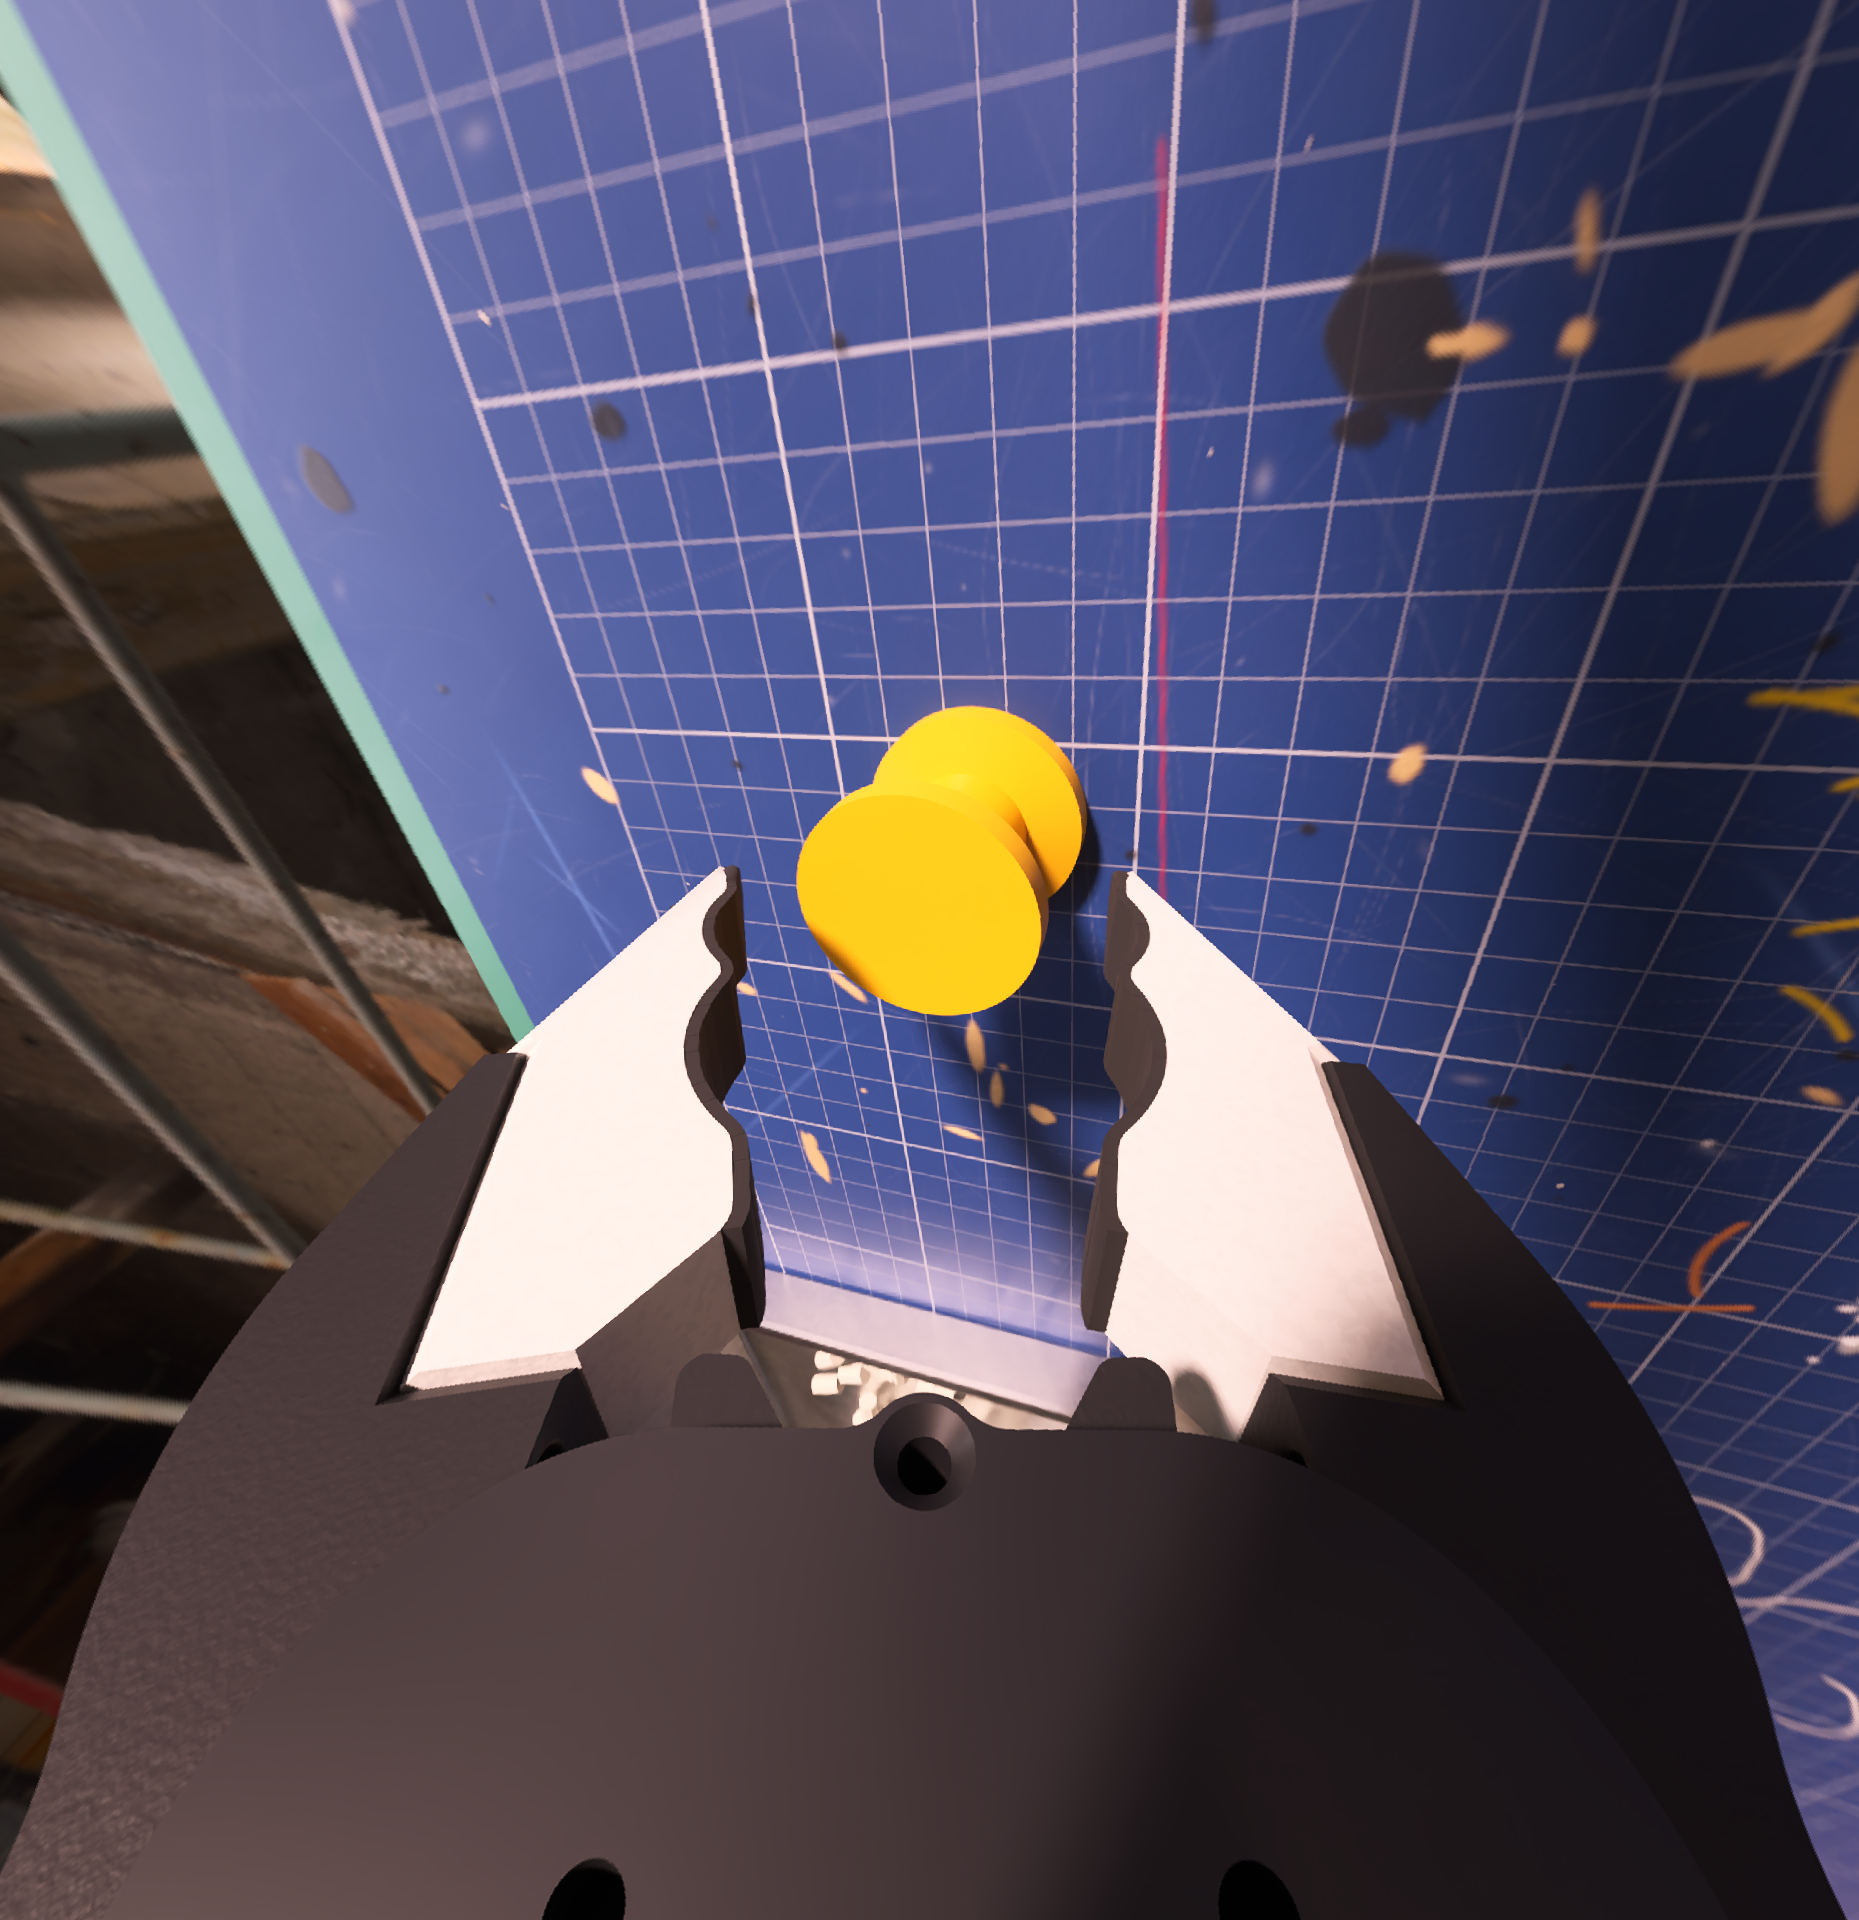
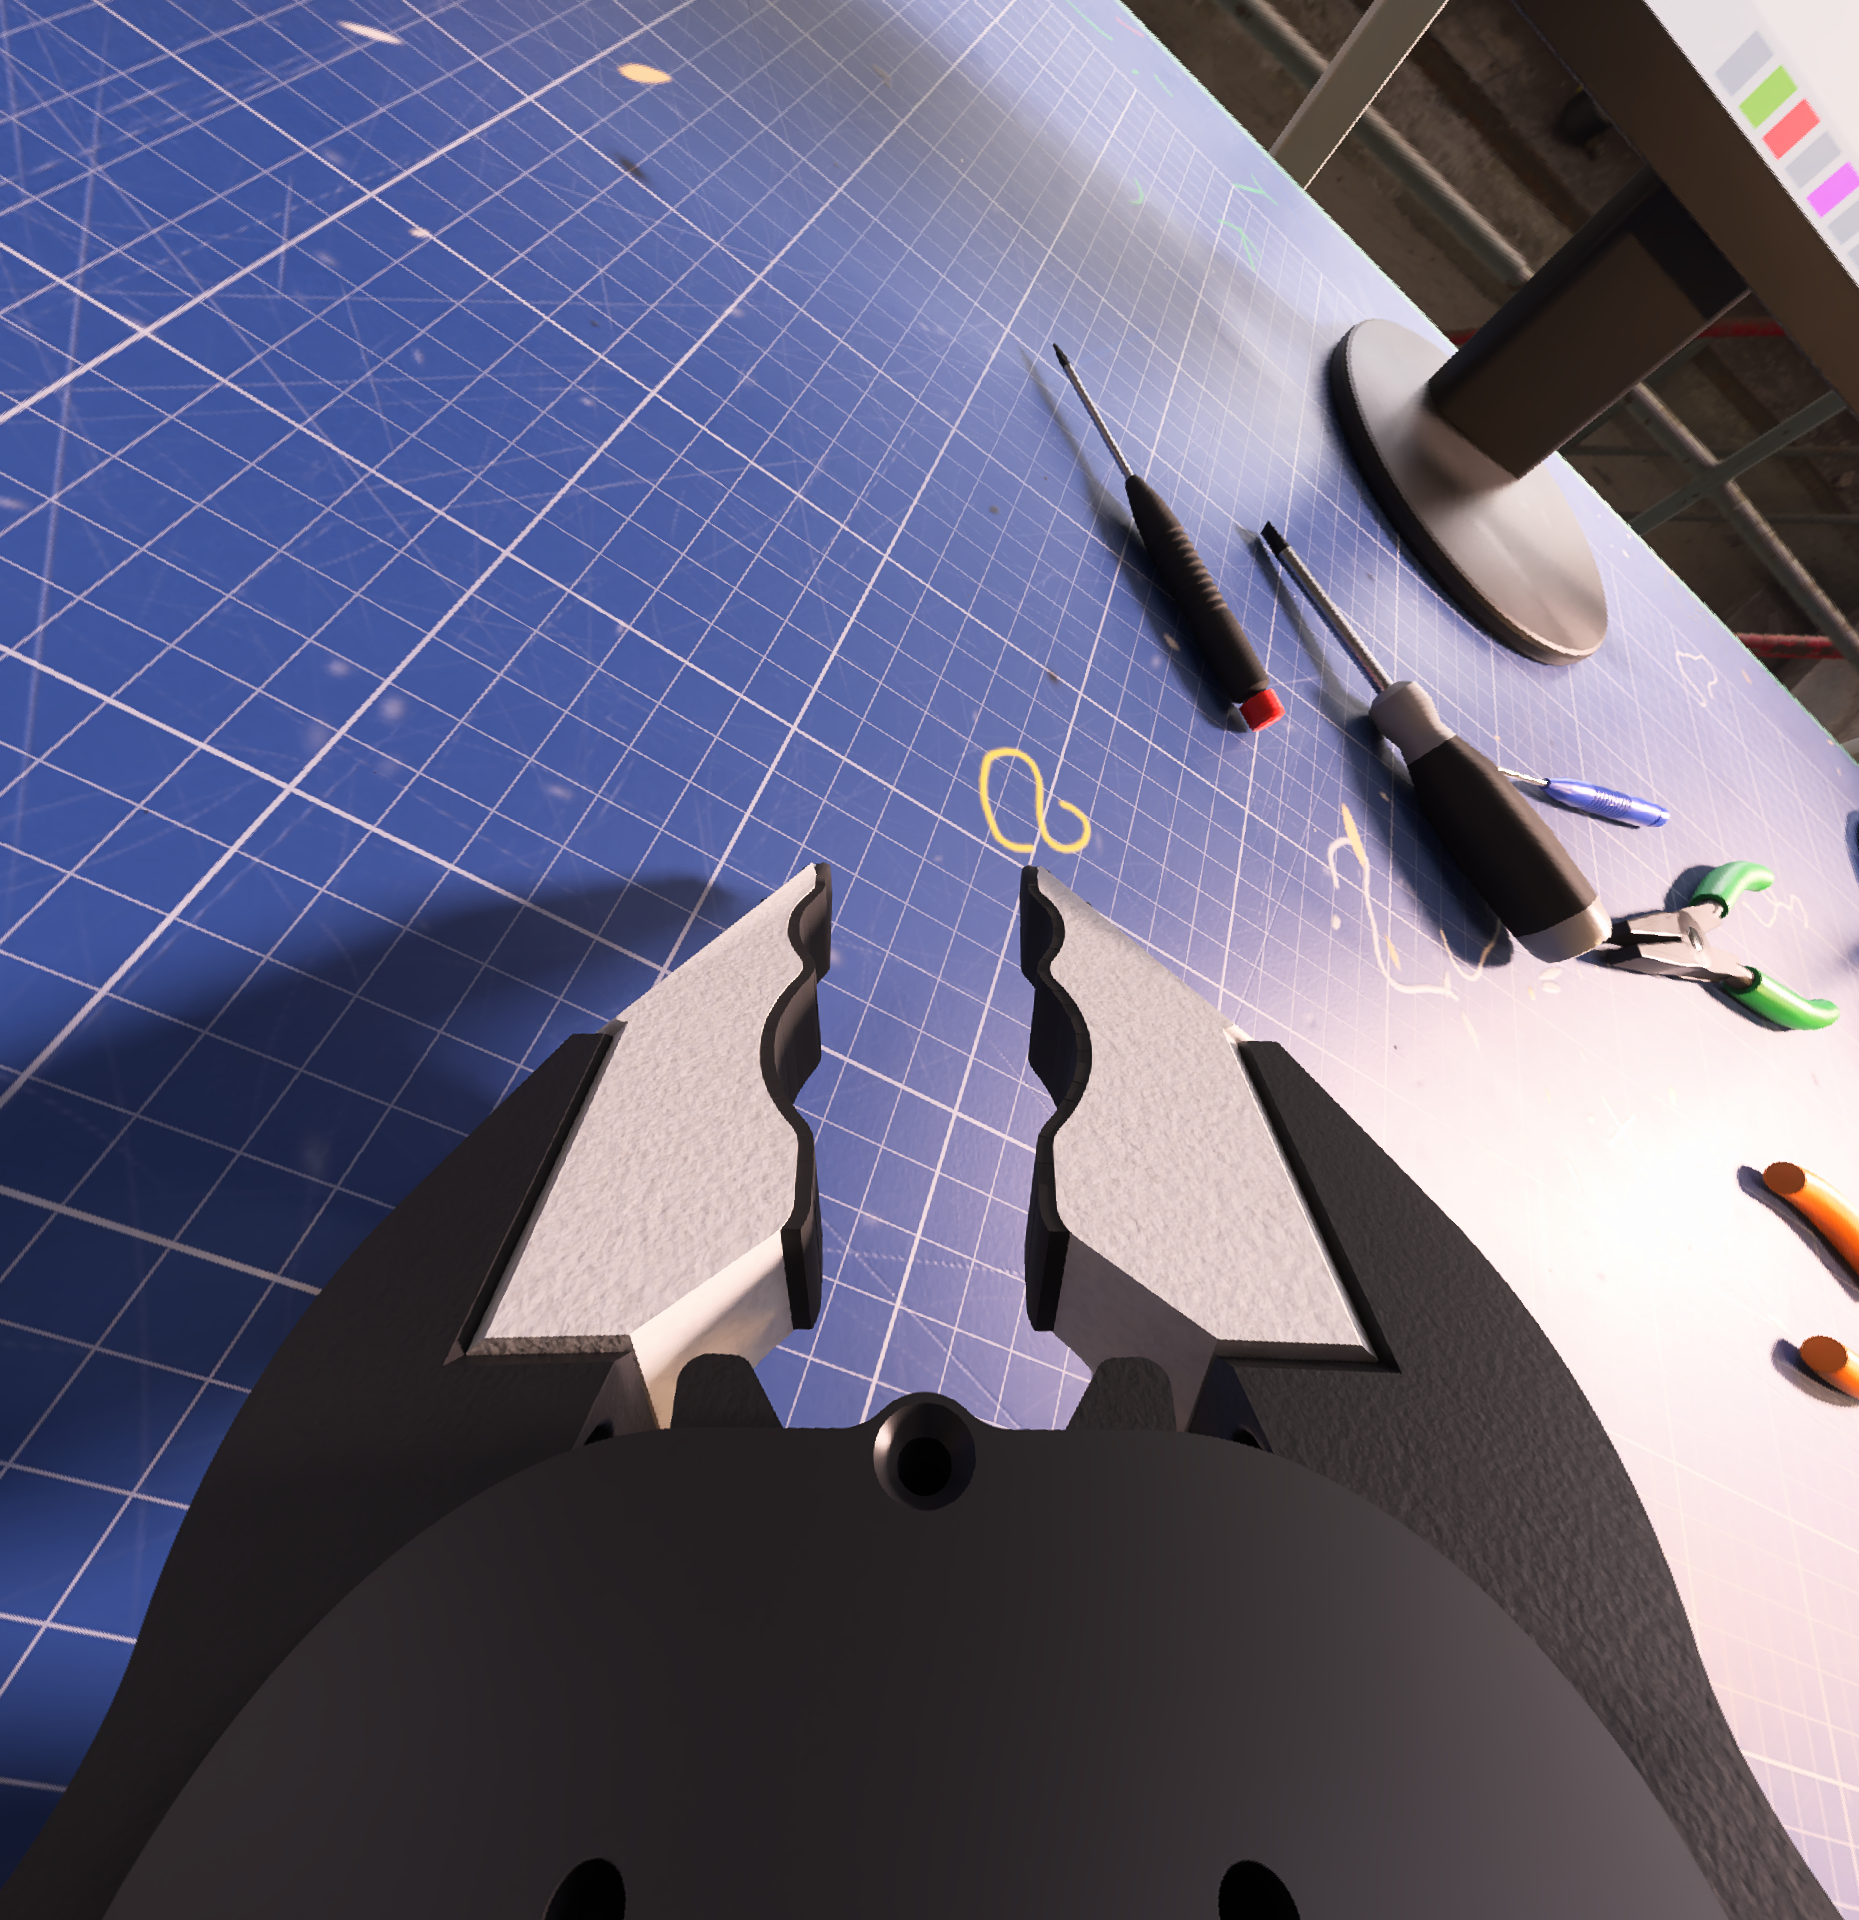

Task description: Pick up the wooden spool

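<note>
Presently listed: yellow wooden spool (image 1: 935, 862), on its side on the blue cutting mat (image 1: 1320, 623), just beyond the left gripper (image 1: 925, 883), fingers spread, empty. Right gripper (image 2: 925, 883): parted, empty, near two screwdrivers (image 2: 1195, 561) and green-handled pliers (image 2: 1725, 945).

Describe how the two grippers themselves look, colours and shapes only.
Both match: the left gripper and right gripper have broad dark matte bodies with a round central hole, and two pale grey wedge-shaped fingers edged with dark wavy pads. No cables show.
</note>
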`<action>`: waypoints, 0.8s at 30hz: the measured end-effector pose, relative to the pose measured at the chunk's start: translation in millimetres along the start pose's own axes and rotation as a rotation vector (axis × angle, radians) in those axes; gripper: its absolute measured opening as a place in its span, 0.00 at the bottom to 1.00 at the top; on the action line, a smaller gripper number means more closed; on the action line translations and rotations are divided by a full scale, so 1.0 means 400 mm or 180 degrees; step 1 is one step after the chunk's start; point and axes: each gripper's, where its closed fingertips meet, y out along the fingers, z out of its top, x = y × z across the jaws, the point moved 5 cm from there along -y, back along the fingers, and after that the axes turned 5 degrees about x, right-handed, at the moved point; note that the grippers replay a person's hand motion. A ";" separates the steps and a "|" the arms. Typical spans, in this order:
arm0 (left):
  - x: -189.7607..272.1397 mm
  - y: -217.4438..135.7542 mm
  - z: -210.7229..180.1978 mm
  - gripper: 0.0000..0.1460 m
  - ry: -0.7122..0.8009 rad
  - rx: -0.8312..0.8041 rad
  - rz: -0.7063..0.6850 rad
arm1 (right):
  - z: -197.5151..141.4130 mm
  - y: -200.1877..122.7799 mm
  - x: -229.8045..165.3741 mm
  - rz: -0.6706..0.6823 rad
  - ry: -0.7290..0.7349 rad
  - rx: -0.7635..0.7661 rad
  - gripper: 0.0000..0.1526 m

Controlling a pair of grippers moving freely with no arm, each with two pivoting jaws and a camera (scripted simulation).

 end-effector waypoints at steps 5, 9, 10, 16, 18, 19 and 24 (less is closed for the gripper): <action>-0.001 0.020 -0.005 0.37 -0.0011 -0.0291 -0.0125 | 0.000 0.000 0.000 0.0005 0.0005 -0.0001 0.24; 0.002 0.009 -0.010 0.34 -0.0001 -0.0217 -0.0058 | 0.000 0.000 0.000 0.0007 0.0006 -0.0002 0.24; 0.004 -0.002 -0.010 0.34 -0.0030 -0.0119 -0.0014 | 0.000 0.000 0.000 0.0007 0.0008 -0.0003 0.24; 0.059 -0.163 -0.032 0.34 -0.0355 0.0626 0.0317 | -0.001 0.001 0.000 0.0011 0.0016 -0.0007 0.24; 0.103 -0.239 -0.043 0.34 -0.0503 0.0968 0.0450 | -0.001 0.001 0.000 0.0009 0.0014 -0.0007 0.24; 0.131 -0.277 -0.046 0.34 -0.0571 0.1144 0.0511 | -0.001 0.001 0.000 0.0009 0.0016 -0.0008 0.24; 0.310 -0.436 -0.037 0.34 -0.0800 0.2006 0.0668 | -0.001 0.001 0.000 0.0006 0.0019 -0.0010 0.24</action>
